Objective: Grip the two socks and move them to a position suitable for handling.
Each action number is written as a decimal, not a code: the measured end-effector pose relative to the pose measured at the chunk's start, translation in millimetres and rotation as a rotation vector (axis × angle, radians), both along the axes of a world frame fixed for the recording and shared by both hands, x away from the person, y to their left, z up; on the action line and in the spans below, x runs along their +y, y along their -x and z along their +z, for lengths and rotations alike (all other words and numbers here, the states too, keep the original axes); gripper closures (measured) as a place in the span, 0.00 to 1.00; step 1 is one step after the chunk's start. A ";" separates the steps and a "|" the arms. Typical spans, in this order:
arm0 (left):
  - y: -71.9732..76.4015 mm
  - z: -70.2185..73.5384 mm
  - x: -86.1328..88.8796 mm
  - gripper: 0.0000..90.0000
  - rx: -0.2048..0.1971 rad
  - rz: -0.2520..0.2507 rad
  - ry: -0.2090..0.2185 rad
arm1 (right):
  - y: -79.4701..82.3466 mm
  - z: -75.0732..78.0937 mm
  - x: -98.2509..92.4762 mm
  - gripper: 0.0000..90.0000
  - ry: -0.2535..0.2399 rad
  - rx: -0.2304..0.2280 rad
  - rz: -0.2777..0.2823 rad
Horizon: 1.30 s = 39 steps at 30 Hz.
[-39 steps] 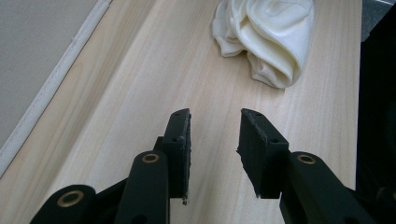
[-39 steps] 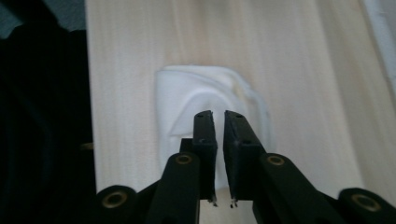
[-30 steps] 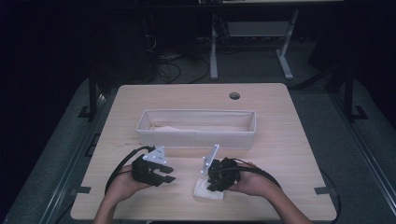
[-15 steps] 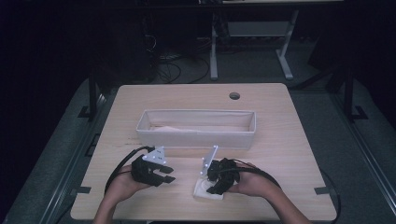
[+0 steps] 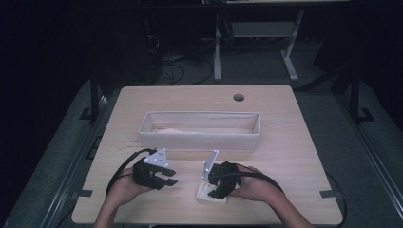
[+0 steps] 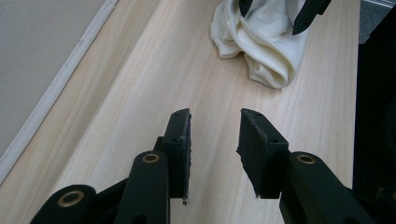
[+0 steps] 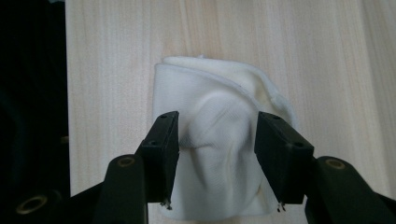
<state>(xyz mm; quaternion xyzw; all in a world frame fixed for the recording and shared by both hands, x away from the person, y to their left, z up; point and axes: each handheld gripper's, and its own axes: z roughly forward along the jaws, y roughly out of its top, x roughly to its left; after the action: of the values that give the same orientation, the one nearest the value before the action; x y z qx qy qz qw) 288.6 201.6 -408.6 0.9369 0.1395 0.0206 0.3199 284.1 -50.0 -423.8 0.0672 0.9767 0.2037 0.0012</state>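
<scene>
A crumpled white cloth (image 7: 219, 93) lies on the wooden table (image 5: 294, 156) near its front edge. My right gripper (image 7: 217, 140) points down at it, and its jaws have just been opening. The cloth now sits loose between the pads, with a pinched crease in its middle. From above, the right gripper (image 5: 216, 190) covers most of the cloth (image 5: 205, 194). My left gripper (image 5: 168, 176) rests to the left of it, open, with bare wood between its fingers (image 6: 180, 135). In the left gripper view the cloth (image 6: 261, 42) lies ahead, and the right gripper's fingertips (image 6: 303, 18) hang over it.
A long white bin (image 5: 199, 137) stands across the middle of the table, behind both hands, with pale material inside. A round cable hole (image 5: 238, 97) sits at the back of the table. Dark floor and desk legs lie beyond the far edge.
Both hands have stayed in place. The right gripper's jaws stand a little wider over the cloth than a second ago.
</scene>
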 end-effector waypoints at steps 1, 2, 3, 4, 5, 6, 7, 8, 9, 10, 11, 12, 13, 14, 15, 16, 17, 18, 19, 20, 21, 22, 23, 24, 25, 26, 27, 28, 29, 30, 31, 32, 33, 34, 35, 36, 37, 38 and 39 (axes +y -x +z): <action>0.1 0.3 0.5 0.71 -0.001 0.000 -0.001 | 0.0 0.1 0.6 0.55 0.004 -0.004 0.000; -0.2 0.5 1.1 0.71 -0.002 -0.003 -0.005 | -0.2 -0.1 1.2 0.55 0.002 -0.009 0.001; -0.2 0.5 1.1 0.71 -0.002 -0.003 -0.005 | -0.2 -0.1 1.2 0.55 0.002 -0.009 0.001; -0.3 0.6 1.5 0.71 -0.002 -0.001 -0.005 | -1.1 -2.3 2.3 0.55 0.012 -0.003 0.001; -0.1 0.7 2.1 0.71 -0.001 0.003 0.000 | -1.3 -3.4 2.9 0.54 0.020 -0.005 0.000; -0.1 0.8 2.3 0.71 -0.002 0.003 -0.002 | -1.7 -4.1 3.3 0.54 0.022 -0.004 0.000; -0.1 0.8 2.3 0.71 -0.002 0.003 -0.002 | -2.4 -4.5 3.6 0.54 0.020 -0.001 -0.003; -0.1 0.7 2.5 0.71 -0.003 0.004 0.001 | -2.4 -4.5 3.6 0.54 0.020 -0.001 -0.003; -0.1 0.8 2.8 0.70 -0.003 0.006 0.000 | -3.4 -5.0 4.0 0.53 0.016 -0.003 -0.003; -0.2 0.9 3.0 0.70 -0.004 0.005 -0.002 | -4.8 -7.0 5.1 0.53 0.023 0.003 -0.007; -0.2 1.0 3.2 0.70 -0.004 0.006 -0.003 | -4.8 -7.0 5.1 0.53 0.023 0.003 -0.007; -0.4 1.5 4.2 0.70 -0.008 0.002 -0.007 | -5.4 -9.6 6.6 0.53 0.028 0.001 -0.005; -0.2 1.5 4.4 0.70 -0.006 0.007 -0.003 | -5.3 -10.2 7.3 0.53 0.032 -0.003 -0.005; -0.2 1.5 4.4 0.70 -0.006 0.007 -0.003 | -4.6 -9.8 8.0 0.53 0.036 -0.007 -0.004; -0.3 2.0 5.5 0.70 -0.006 0.009 -0.003 | -4.4 -9.3 8.5 0.53 0.038 -0.012 -0.001; -0.3 2.0 5.5 0.70 -0.006 0.009 -0.003 | -4.4 -9.3 8.5 0.53 0.038 -0.012 -0.001; 0.1 1.6 5.5 0.70 -0.005 0.014 0.007 | -3.5 -7.6 8.3 0.53 0.037 -0.014 -0.006; -0.2 1.9 6.4 0.70 -0.005 0.012 0.005 | -2.6 -3.6 6.7 0.53 0.015 -0.023 -0.010; -0.3 1.7 6.5 0.70 -0.005 0.012 0.005 | -2.2 -2.0 6.0 0.53 0.004 -0.025 -0.010; -0.7 1.9 6.7 0.70 -0.007 0.007 -0.001 | -2.0 -1.1 5.6 0.52 -0.003 -0.026 -0.012; -0.7 1.9 6.7 0.70 -0.007 0.007 -0.001 | -2.0 -1.1 5.6 0.52 -0.003 -0.026 -0.012; -0.4 1.6 6.0 0.70 -0.005 0.009 0.000 | -2.7 -2.3 5.6 0.51 0.008 -0.031 -0.014; -0.4 1.6 5.8 0.70 -0.006 0.007 0.000 | -3.3 -3.7 6.0 0.51 0.014 -0.029 -0.015; -0.3 1.6 5.7 0.70 -0.005 0.007 0.002 | -3.8 -5.1 6.6 0.51 0.019 -0.024 -0.017; -0.4 1.6 5.8 0.70 -0.006 0.007 0.001 | -4.6 -6.4 7.2 0.51 0.019 -0.024 -0.015; -0.4 1.5 6.0 0.70 -0.004 0.007 0.000 | -5.0 -7.1 7.8 0.51 0.019 -0.022 -0.018; -0.4 1.5 6.0 0.70 -0.004 0.007 0.000 | -5.4 -8.0 8.2 0.50 0.018 -0.020 -0.020; -0.1 0.9 5.9 0.70 -0.002 0.014 0.006 | -5.5 -9.2 8.8 0.50 0.022 -0.014 -0.023; -0.3 0.4 6.1 0.70 0.000 0.014 0.007 | -5.6 -10.9 9.3 0.50 0.024 -0.014 -0.022; -0.4 0.2 6.0 0.70 0.000 0.014 0.006 | -5.3 -12.0 9.8 0.50 0.027 -0.020 -0.024; -0.5 0.3 6.1 0.70 -0.001 0.015 0.005 | -4.0 -13.1 10.3 0.50 0.025 -0.036 -0.023; -0.3 0.7 6.3 0.70 -0.006 0.016 0.005 | -3.5 -13.5 10.4 0.50 0.021 -0.041 -0.024; -0.2 1.0 6.5 0.71 -0.006 0.017 0.007 | -3.3 -13.8 10.1 0.50 0.019 -0.039 -0.028; 0.0 1.4 6.5 0.71 -0.007 0.018 0.008 | -3.4 -14.2 9.6 0.50 0.014 -0.038 -0.030; 0.0 1.4 6.5 0.71 -0.007 0.018 0.008 | -3.4 -14.2 9.6 0.50 0.014 -0.038 -0.030; 0.2 1.5 6.4 0.71 -0.008 0.019 0.013 | -3.8 -15.0 8.5 0.51 0.004 -0.028 -0.039; 0.3 1.7 6.1 0.71 -0.009 0.016 0.011 | -3.7 -15.2 8.5 0.51 0.003 -0.024 -0.046; 0.2 1.8 5.9 0.71 -0.010 0.015 0.010 | -3.7 -15.2 8.8 0.52 0.005 -0.024 -0.049; 0.2 1.8 5.6 0.71 -0.009 0.015 0.011 | -3.6 -15.3 9.4 0.52 0.008 -0.022 -0.053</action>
<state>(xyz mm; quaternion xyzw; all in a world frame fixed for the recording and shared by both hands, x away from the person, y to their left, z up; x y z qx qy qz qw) 288.4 207.2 -406.8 0.9340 0.1449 0.0266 0.3256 287.6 -40.6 -439.1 0.0909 0.9753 0.2003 0.0178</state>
